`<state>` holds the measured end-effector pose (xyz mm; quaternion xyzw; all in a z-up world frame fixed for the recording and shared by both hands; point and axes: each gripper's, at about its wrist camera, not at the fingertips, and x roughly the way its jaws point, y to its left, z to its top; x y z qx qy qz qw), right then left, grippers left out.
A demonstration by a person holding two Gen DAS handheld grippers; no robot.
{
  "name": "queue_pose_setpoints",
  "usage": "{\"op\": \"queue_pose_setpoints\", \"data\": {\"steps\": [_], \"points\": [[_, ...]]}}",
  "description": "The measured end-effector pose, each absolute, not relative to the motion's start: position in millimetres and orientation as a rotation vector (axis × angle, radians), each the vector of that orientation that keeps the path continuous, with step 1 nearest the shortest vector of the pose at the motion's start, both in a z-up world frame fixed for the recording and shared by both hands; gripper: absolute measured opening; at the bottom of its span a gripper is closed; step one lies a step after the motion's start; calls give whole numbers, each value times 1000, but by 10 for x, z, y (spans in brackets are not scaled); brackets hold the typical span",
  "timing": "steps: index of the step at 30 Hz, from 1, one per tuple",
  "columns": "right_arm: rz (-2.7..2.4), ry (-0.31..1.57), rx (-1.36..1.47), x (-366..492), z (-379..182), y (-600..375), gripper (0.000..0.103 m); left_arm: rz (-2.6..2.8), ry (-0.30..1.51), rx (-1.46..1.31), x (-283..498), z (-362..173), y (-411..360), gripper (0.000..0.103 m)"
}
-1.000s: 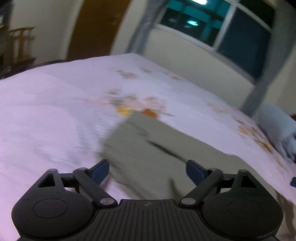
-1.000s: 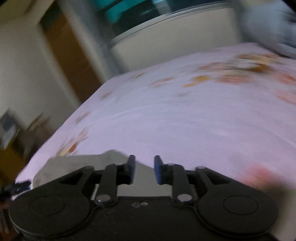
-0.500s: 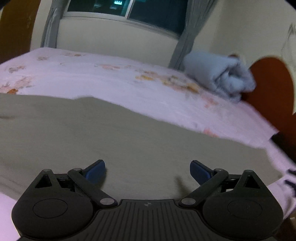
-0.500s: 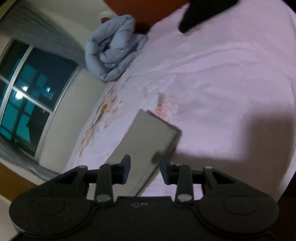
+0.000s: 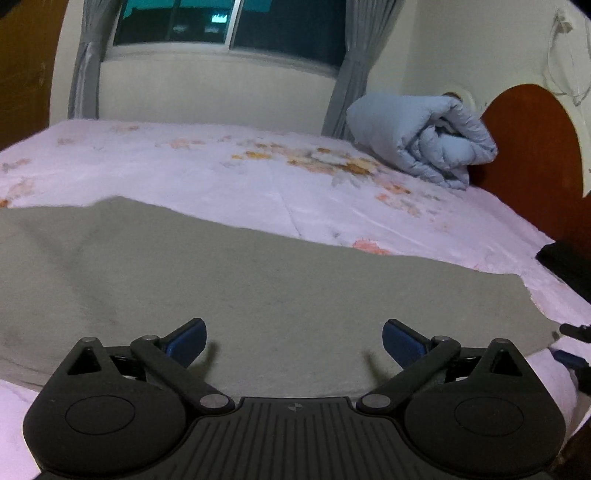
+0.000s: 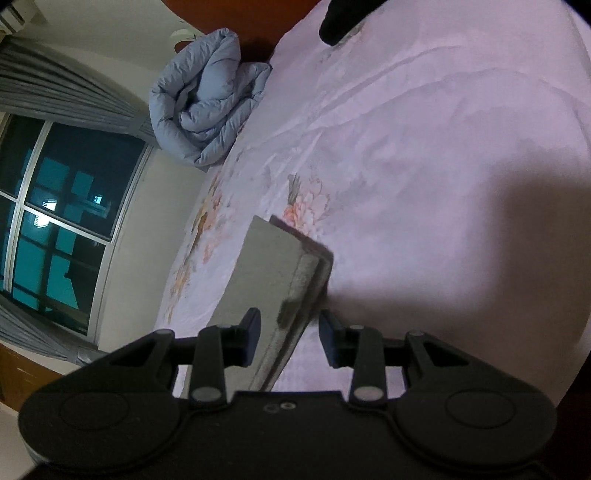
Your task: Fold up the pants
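Observation:
Grey-green pants [image 5: 258,288] lie flat across the near side of a pink flowered bed sheet [image 5: 221,166]. My left gripper [image 5: 293,328] hovers low over their middle, its jaws wide and still opening, with no cloth pinched between the blue pads. In the right wrist view, which is rolled sideways, the thick layered end of the pants [image 6: 266,266] runs in between the fingers of my right gripper [image 6: 290,321]. The jaws stand partly apart, with a strip of sheet showing beside the right pad. The right gripper [image 5: 567,343] also peeks in at the pants' right end.
A rolled blue-grey duvet [image 5: 424,140] [image 6: 207,99] rests against the brown headboard [image 5: 528,155]. A dark object [image 6: 343,14] lies on the sheet near the headboard. A curtained window [image 5: 229,26] is behind the bed's far side.
The left gripper swung along the bed to face across the pants toward the duvet, and its jaws widened. The right gripper rolled over and came to the pants' end, which now sits between its fingers.

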<state>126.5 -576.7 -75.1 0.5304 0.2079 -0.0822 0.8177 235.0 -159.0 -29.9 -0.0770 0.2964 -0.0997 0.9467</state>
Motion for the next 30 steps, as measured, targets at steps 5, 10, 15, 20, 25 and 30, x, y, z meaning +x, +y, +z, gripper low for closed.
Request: {"op": "queue_pose_setpoints", "data": {"steps": [5, 10, 15, 20, 25, 30], "points": [[-185, 435, 1133, 1334, -769, -5787, 28, -229, 672, -123, 2307, -541, -1898, 101], [-176, 446, 1112, 1347, -790, -5760, 27, -227, 683, -93, 2306, -549, -2178, 102], [-184, 431, 1137, 1320, -825, -5769, 25, -161, 671, -52, 2266, -649, -2307, 103], [-194, 423, 1131, 1307, -817, -5775, 24, -90, 639, -75, 2152, -613, -2246, 103], [-188, 449, 1107, 1446, -855, -5786, 21, -79, 665, -36, 2290, -635, -2345, 103], [-198, 459, 1059, 1518, -850, -5739, 19, -66, 656, -10, 2339, -655, -2427, 103]]}}
